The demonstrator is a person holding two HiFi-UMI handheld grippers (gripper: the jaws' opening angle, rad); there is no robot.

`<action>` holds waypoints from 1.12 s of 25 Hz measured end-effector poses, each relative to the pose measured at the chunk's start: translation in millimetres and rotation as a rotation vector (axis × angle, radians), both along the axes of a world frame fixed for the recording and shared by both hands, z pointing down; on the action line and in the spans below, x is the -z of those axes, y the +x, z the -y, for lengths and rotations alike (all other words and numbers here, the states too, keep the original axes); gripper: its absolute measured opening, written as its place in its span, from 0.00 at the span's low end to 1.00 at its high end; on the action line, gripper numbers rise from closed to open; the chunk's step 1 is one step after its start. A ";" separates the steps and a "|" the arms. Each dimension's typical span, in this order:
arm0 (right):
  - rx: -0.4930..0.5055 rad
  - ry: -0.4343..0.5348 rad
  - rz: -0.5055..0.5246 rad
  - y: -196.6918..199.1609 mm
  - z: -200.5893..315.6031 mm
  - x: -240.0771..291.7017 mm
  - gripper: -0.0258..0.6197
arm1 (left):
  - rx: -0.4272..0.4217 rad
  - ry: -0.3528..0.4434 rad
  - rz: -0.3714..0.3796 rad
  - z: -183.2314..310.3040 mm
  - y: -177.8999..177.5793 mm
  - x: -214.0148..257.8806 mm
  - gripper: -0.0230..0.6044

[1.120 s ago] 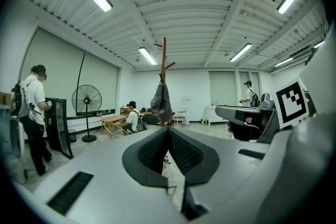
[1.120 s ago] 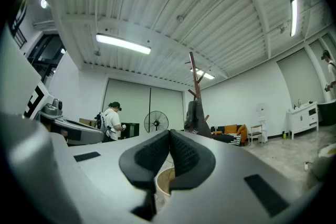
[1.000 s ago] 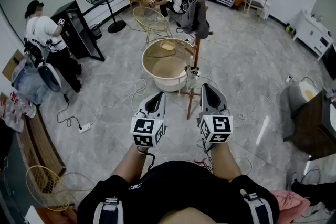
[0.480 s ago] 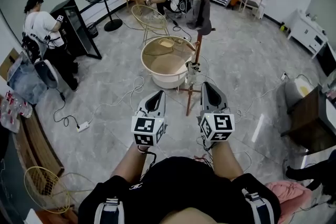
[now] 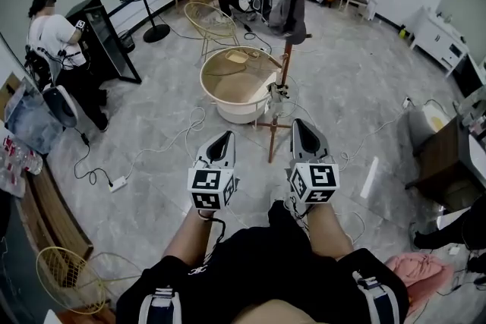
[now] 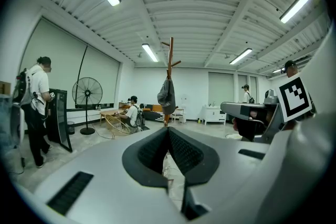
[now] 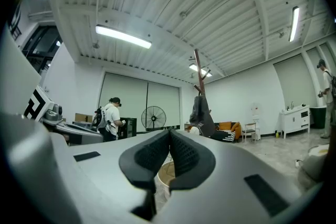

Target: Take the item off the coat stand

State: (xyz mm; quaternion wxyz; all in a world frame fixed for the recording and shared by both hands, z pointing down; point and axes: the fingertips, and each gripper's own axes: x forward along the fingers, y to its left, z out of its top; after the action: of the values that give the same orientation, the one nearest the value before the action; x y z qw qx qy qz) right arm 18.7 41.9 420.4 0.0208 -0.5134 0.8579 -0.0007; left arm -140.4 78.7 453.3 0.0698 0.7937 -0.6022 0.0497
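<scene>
Two grippers sit low in our hands, short of the coat stand (image 5: 286, 72): the left gripper (image 5: 226, 136) to the left of its foot, the right gripper (image 5: 298, 124) just to the right. Both claws are pressed together, with nothing between their pads. The dark grey item (image 5: 287, 11) hangs high on the coat stand, against the pole, well apart from both grippers. A round beige tub (image 5: 203, 83) stands beside the coat stand's base.

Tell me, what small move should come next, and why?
Probably step closer to the coat stand: the grey item hangs on it well ahead, while the left gripper and right gripper sit low, jaws shut and empty.
</scene>
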 end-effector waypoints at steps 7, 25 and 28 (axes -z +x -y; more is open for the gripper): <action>0.012 -0.026 0.026 1.1 83.0 -17.9 0.07 | 0.053 -0.028 -0.035 70.7 -14.3 -12.5 0.06; 0.074 0.024 0.041 46.0 370.4 26.3 0.07 | 0.072 -0.014 -0.008 355.5 47.3 15.9 0.06; 0.078 0.042 0.042 48.6 392.8 35.9 0.07 | 0.071 -0.010 -0.009 378.0 52.0 19.3 0.06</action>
State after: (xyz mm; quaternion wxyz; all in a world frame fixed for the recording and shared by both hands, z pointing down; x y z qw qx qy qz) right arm 67.3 -350.8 384.5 0.0497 -0.4788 0.8765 0.0056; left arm -88.3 -299.3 434.0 0.0782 0.7717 -0.6294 0.0465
